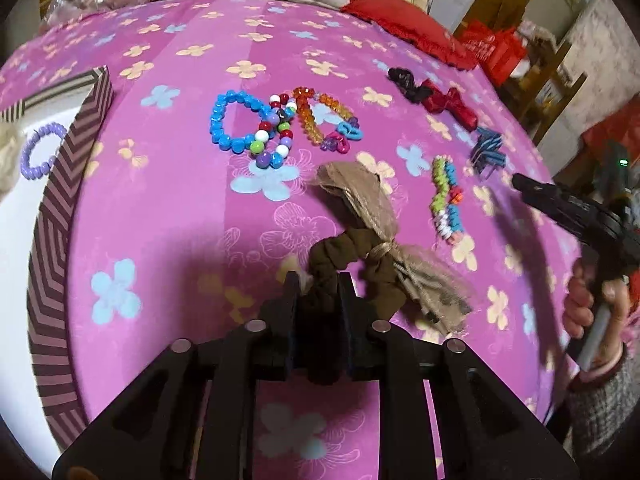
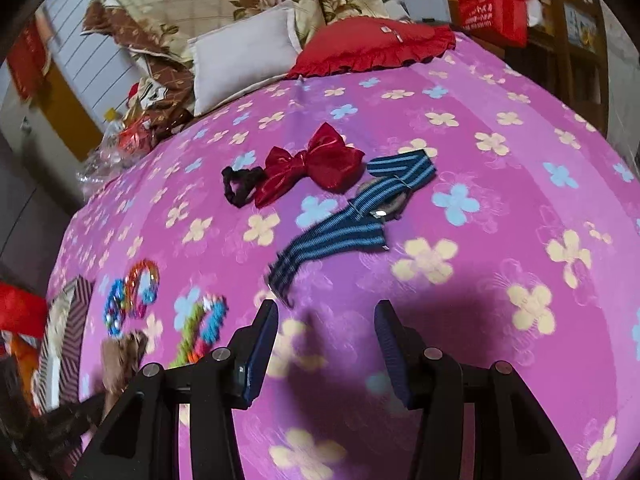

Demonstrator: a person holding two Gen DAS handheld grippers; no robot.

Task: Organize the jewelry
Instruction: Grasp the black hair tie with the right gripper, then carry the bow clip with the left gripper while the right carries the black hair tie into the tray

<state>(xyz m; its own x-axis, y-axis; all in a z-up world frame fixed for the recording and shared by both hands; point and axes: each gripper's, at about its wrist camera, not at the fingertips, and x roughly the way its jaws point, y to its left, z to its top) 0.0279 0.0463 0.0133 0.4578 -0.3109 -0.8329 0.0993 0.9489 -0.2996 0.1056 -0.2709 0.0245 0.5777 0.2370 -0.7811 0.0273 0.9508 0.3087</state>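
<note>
Left wrist view: left hand-held gripper (image 1: 316,284) at bottom centre, jaws nearly together, clamped on the dark brown scrunchie (image 1: 344,258), which is tied w/ tan gauzy fabric (image 1: 356,200) spreading up toward mid-frame and down to the right. All of it lies on a bed w/ pink flowered sheet (image 1: 168,216). Upper centre: blue bead bracelet (image 1: 232,120), touching a multicolour bead bracelet (image 1: 274,136), then an orange bead bracelet (image 1: 316,116) overlapping it, w/ small purple/blue hair ties (image 1: 344,136) at its lower end. Right of centre: a green/blue/orange bead piece (image 1: 448,196). Upper right: black hair tie (image 1: 404,80) touching red bow (image 1: 448,102), blue striped bow (image 1: 488,150) just below that. Left edge: striped box (image 1: 60,184) w/ white inside, a lilac coil hair tie (image 1: 38,152) in it. Right edge: right hand-held gripper (image 1: 520,182), blurred, can't tell its jaw state here; person's right hand (image 1: 592,300) on its handle.

Right wrist view: right hand-held gripper (image 2: 326,312) at bottom centre, fingers wide apart, nothing between them, over the sheet (image 2: 500,208). Blue striped bow (image 2: 348,216) just above the left fingertip, running diag. up to the right. Red bow (image 2: 316,164) above it, black hair tie (image 2: 240,184) touching its left end. Lower left, blurred: bead bracelets (image 2: 132,296), green/blue bead piece (image 2: 204,324), tan fabric (image 2: 120,356), striped box (image 2: 68,340). Top: white pillow (image 2: 244,60), red cushion (image 2: 372,48).
</note>
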